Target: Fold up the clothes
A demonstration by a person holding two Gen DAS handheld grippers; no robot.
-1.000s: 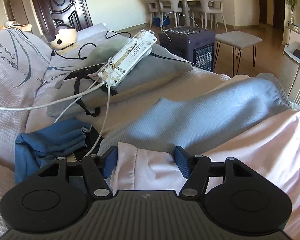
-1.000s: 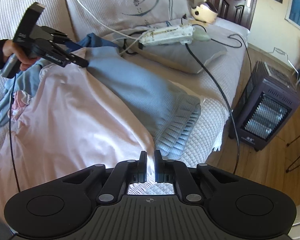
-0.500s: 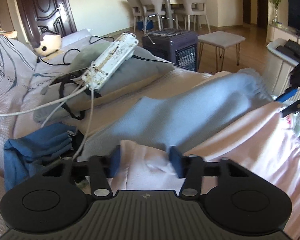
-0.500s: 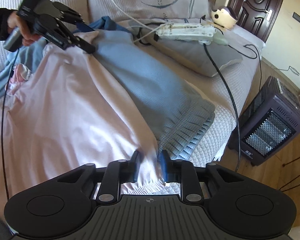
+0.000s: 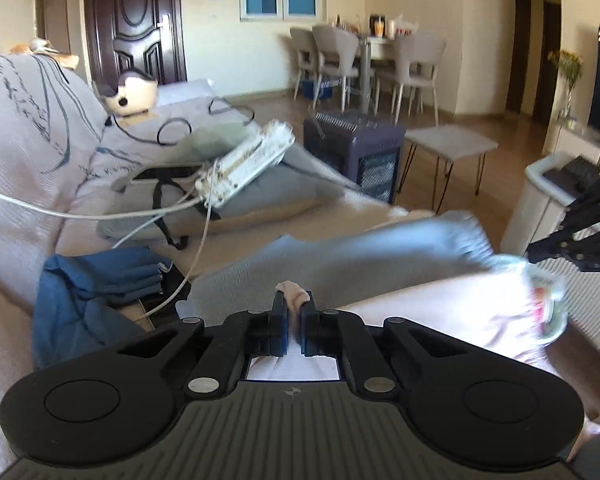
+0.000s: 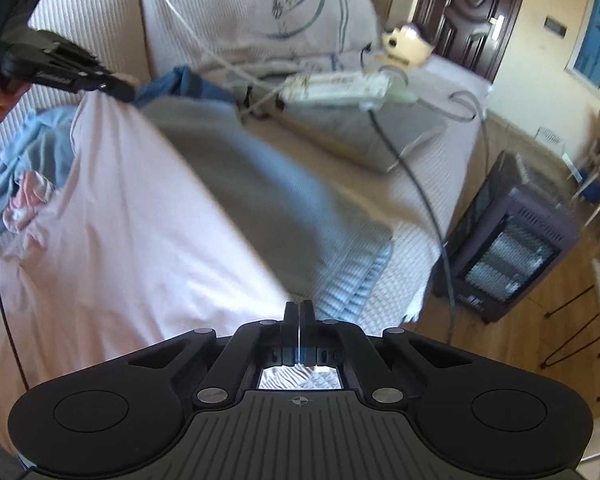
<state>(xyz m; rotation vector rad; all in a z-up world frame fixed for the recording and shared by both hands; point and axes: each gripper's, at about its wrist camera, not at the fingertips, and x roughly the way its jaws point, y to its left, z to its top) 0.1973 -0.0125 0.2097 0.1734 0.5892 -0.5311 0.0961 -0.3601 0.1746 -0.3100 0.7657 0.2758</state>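
A pale pink garment point(image 5: 440, 312) point(image 6: 120, 220) lies spread over a grey-blue knitted one point(image 5: 360, 256) point(image 6: 268, 200) on the sofa. My left gripper point(image 5: 294, 308) is shut on a fold of the pink fabric, which pokes up between its jaws as they close tight. The right wrist view shows it point(image 6: 120, 90) lifting the far corner. My right gripper point(image 6: 299, 308) has its jaws closing on a thin edge of the pink hem at the sofa's front. In the left wrist view it point(image 5: 536, 250) holds up the printed corner.
A white power strip point(image 5: 244, 168) point(image 6: 336, 88) with cables rests on a grey pillow point(image 5: 268, 200). A dark blue garment point(image 5: 96, 280) lies to the left, and light blue clothes point(image 6: 32, 140) beside the pink one. A dark heater point(image 6: 512, 240) and a stool point(image 5: 448, 144) stand on the floor.
My left gripper went from open around the pink edge to shut on it and rose. My right gripper opened slightly, then shut on the hem. The pink garment is now stretched between them.
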